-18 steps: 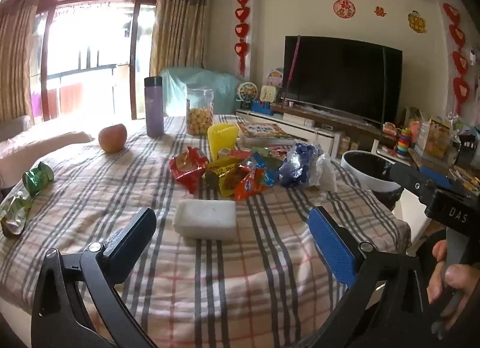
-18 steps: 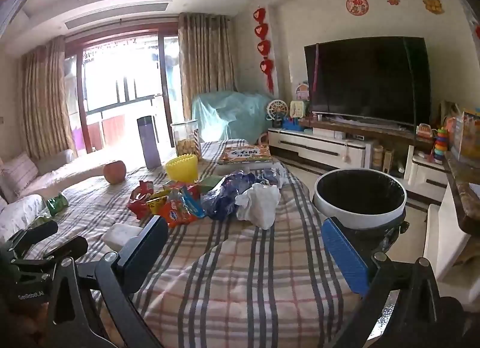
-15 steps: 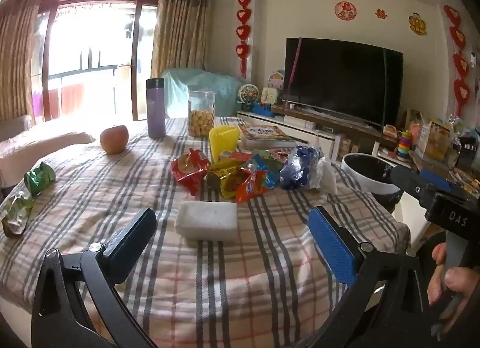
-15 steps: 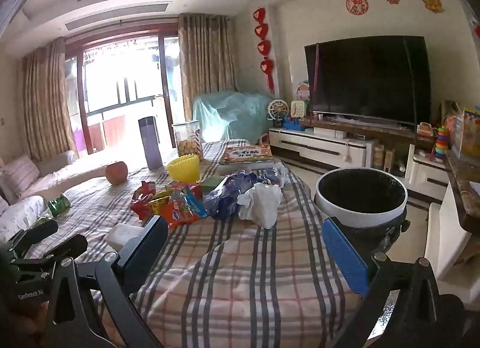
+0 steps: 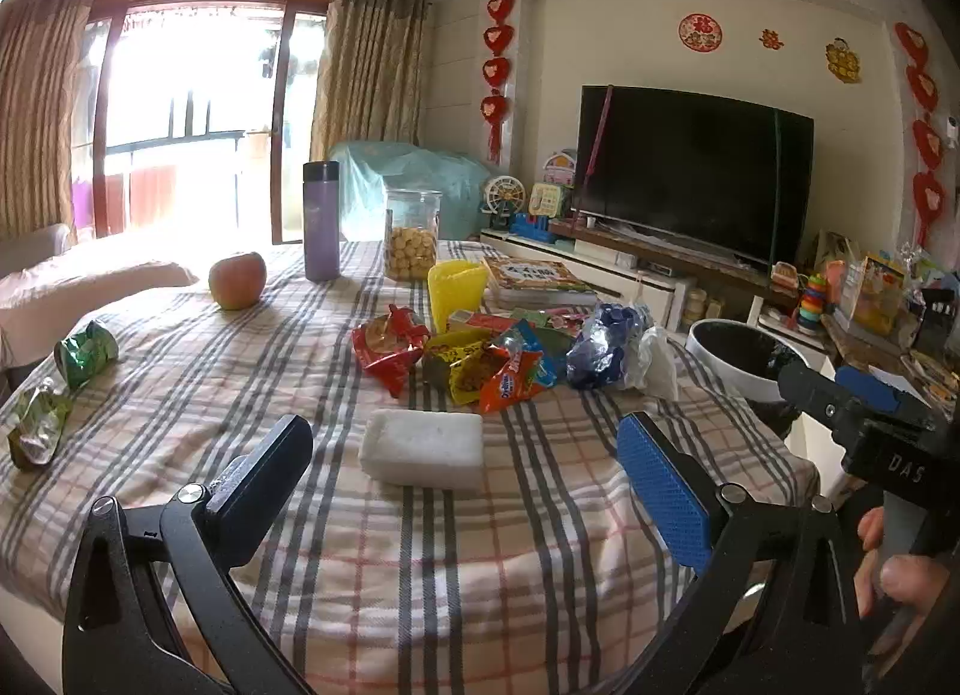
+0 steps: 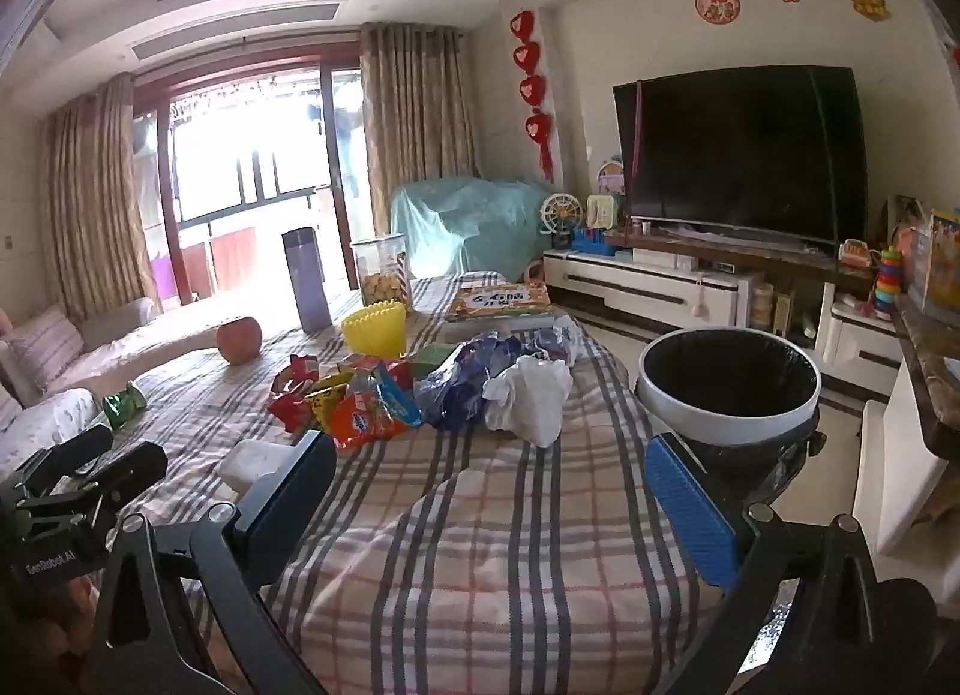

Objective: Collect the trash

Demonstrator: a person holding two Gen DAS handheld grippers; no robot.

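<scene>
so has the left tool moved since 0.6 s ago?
Yes, slightly. In its wrist view the white rectangular foam block and black TV have both shifted a little right and up, so the open left tool has drifted left and tipped down.

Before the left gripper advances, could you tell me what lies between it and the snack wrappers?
In the left wrist view, a white sponge block lies on the tablecloth between the left gripper and the snack wrappers.

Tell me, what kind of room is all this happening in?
Most likely a family living room. A large television stands on a low white cabinet, tall curtains frame a balcony door, and a table with a plaid cloth holds snack wrappers beside a waste bin.
</scene>
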